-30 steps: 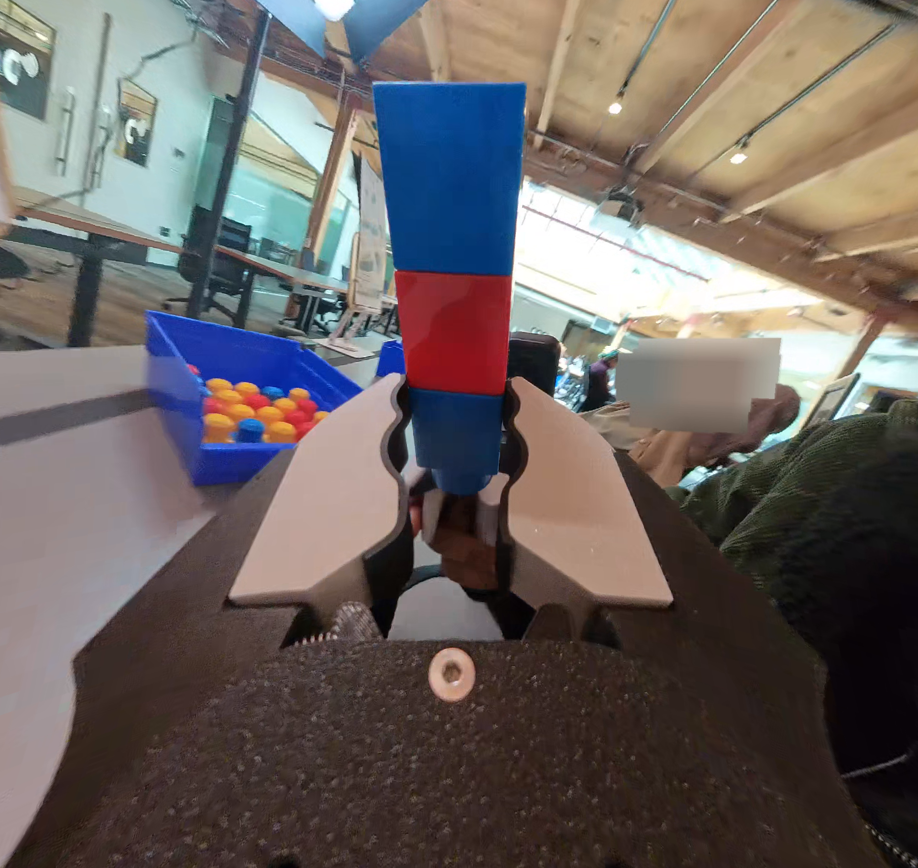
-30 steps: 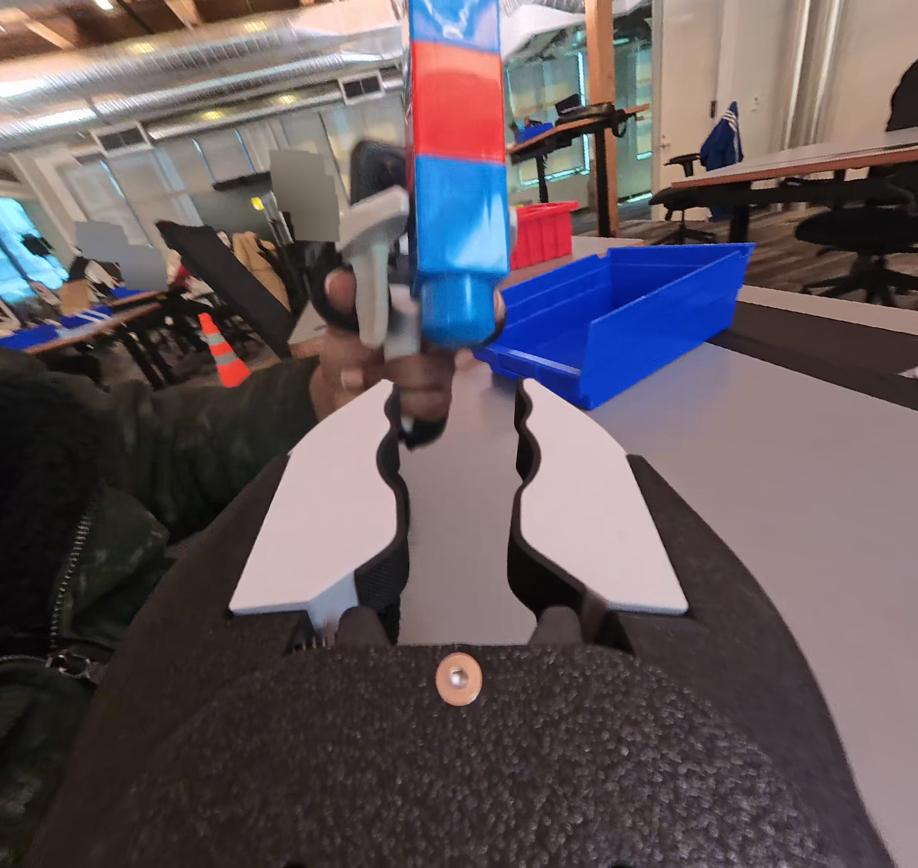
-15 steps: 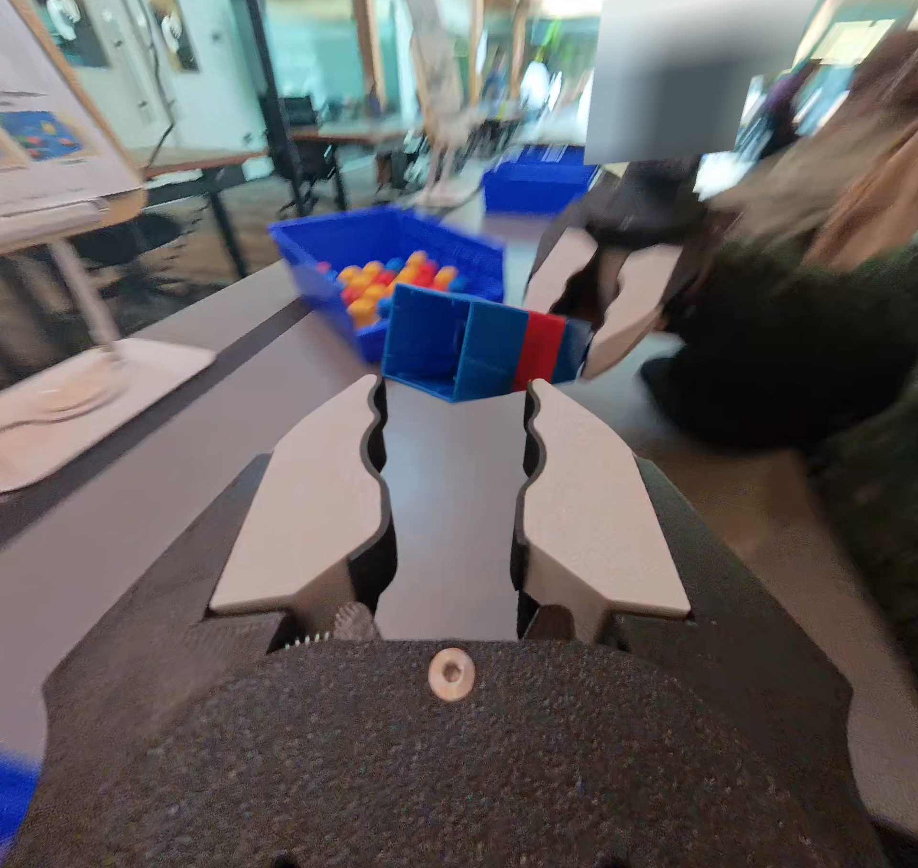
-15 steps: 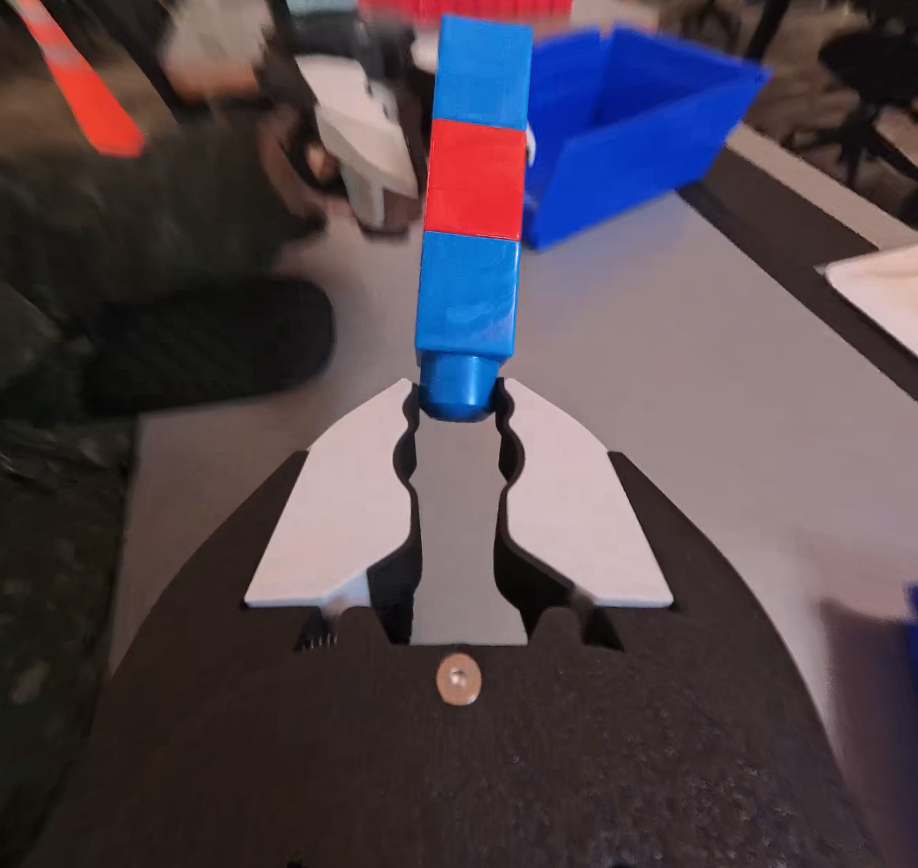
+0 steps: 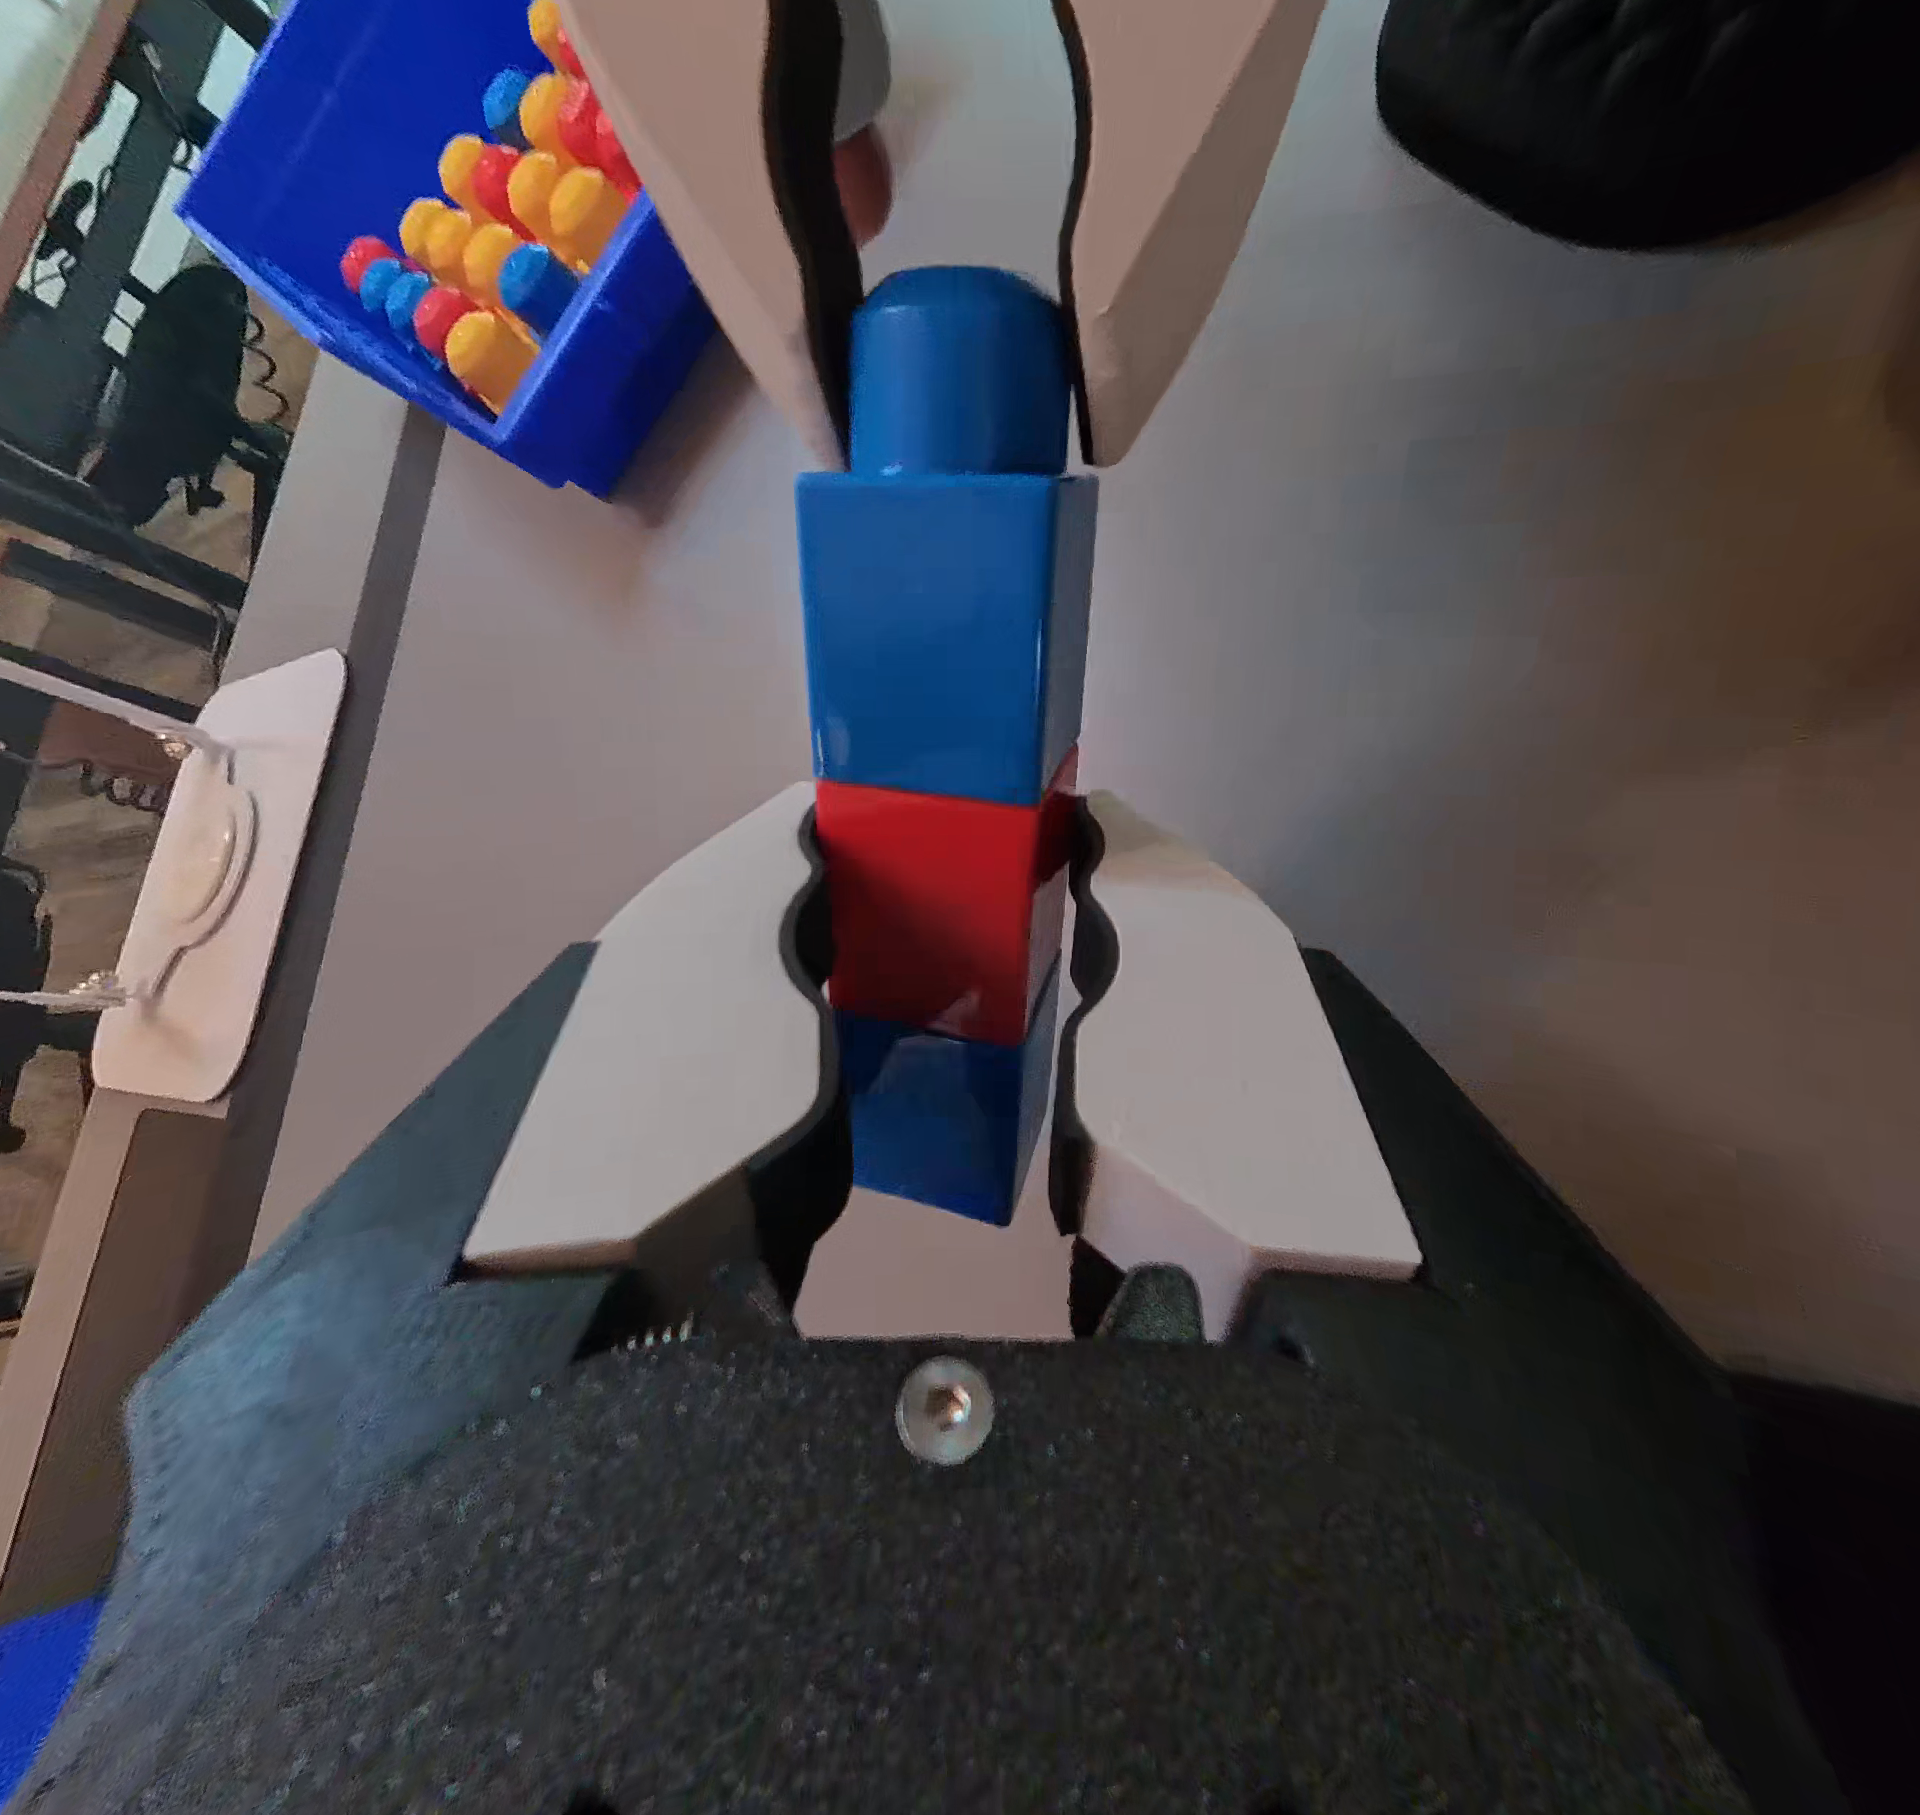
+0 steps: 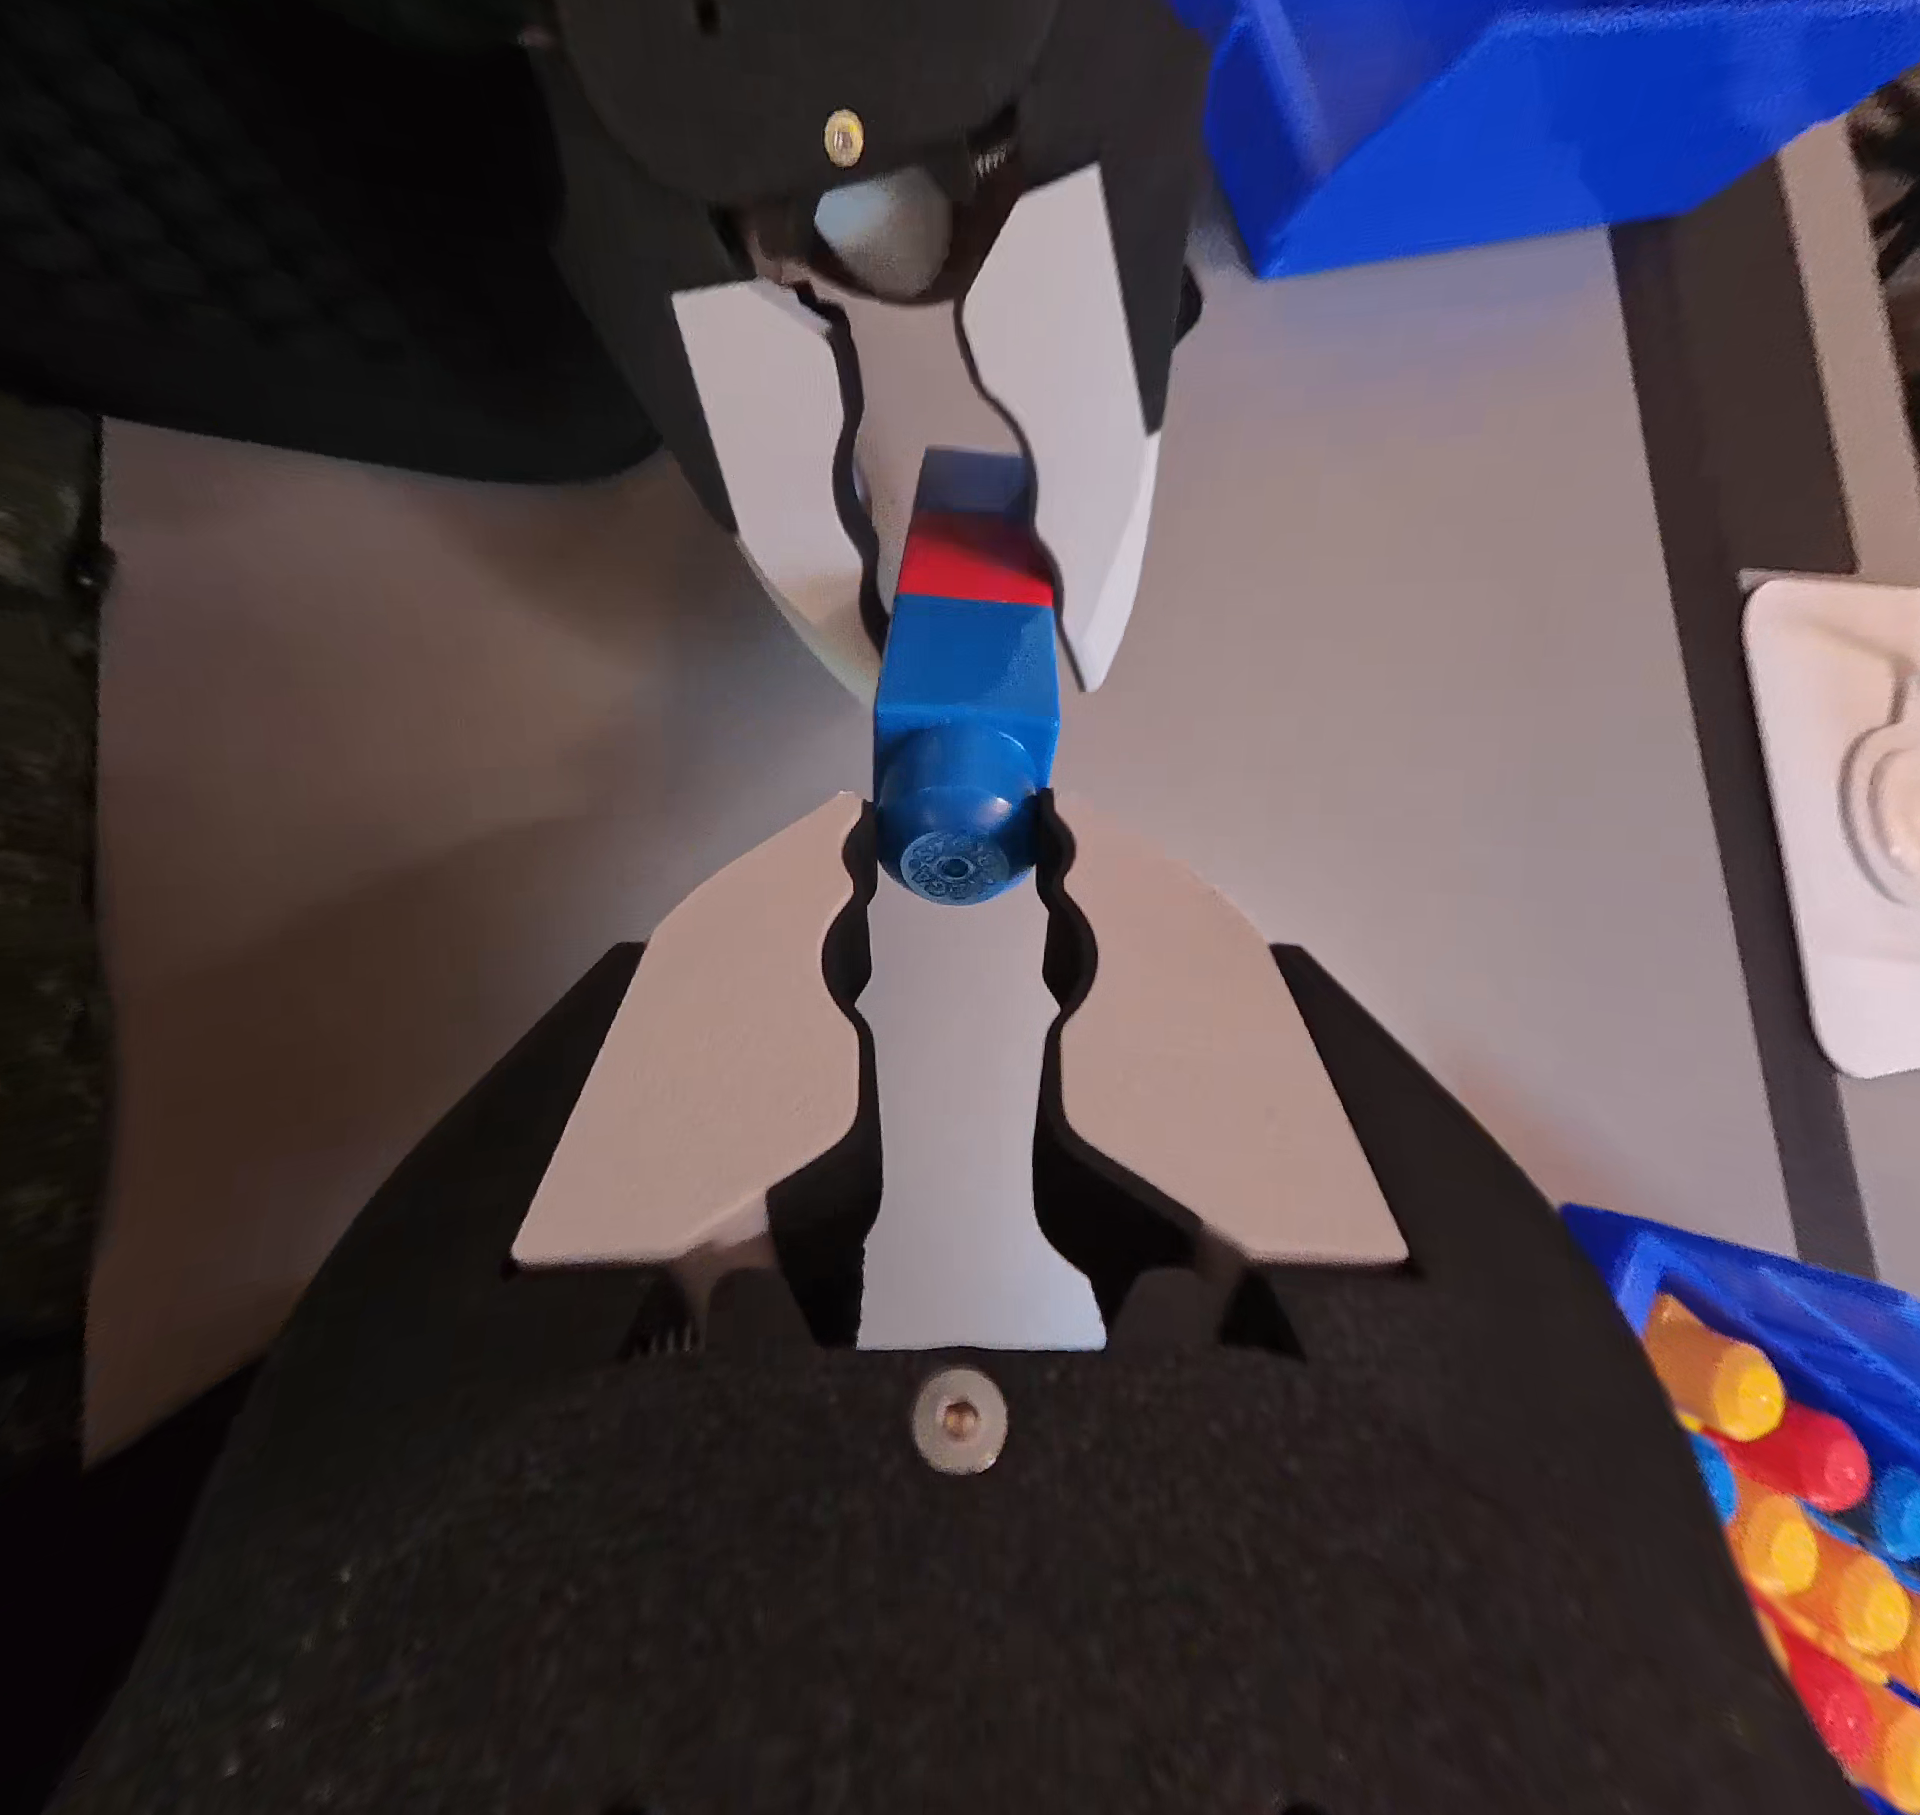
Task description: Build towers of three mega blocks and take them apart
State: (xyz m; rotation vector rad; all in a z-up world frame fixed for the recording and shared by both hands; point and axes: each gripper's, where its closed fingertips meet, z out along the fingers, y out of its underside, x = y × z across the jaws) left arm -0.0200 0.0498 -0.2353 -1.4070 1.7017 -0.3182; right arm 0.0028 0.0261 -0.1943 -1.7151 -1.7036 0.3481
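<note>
Tower (image 5: 940, 799) of three blocks, blue, red, blue, hangs above the grey table (image 5: 1507, 622), gripped from both ends. Left gripper (image 5: 945, 825) is clamped on the red middle block (image 5: 925, 918), and the lower blue block (image 5: 935, 1131) sits deeper between its fingers. Right gripper (image 6: 954, 809) pinches the round stud (image 6: 956, 830) on the far blue block (image 6: 966, 669), with only its fingertips touching.

From the left wrist camera the tower's flat sides run away toward the opposing right gripper (image 5: 961, 446), and a blue bin (image 5: 416, 196) holding yellow, red and blue blocks lies at the upper left. From the right wrist camera the tower is seen end-on, stud first, so the red block (image 6: 961, 565) is a thin band and the last blue block (image 6: 971, 482) barely shows between the fingers of the left gripper (image 6: 966, 664). That view adds a second blue bin (image 6: 1558, 72) at the upper right, whose inside cannot be seen, while the bin of blocks (image 6: 1787, 1516) sits at the lower right.

A white base plate (image 5: 208, 872) lies beside the table's edge. A dark sleeve (image 5: 1662, 51) fills the left view's upper right corner
</note>
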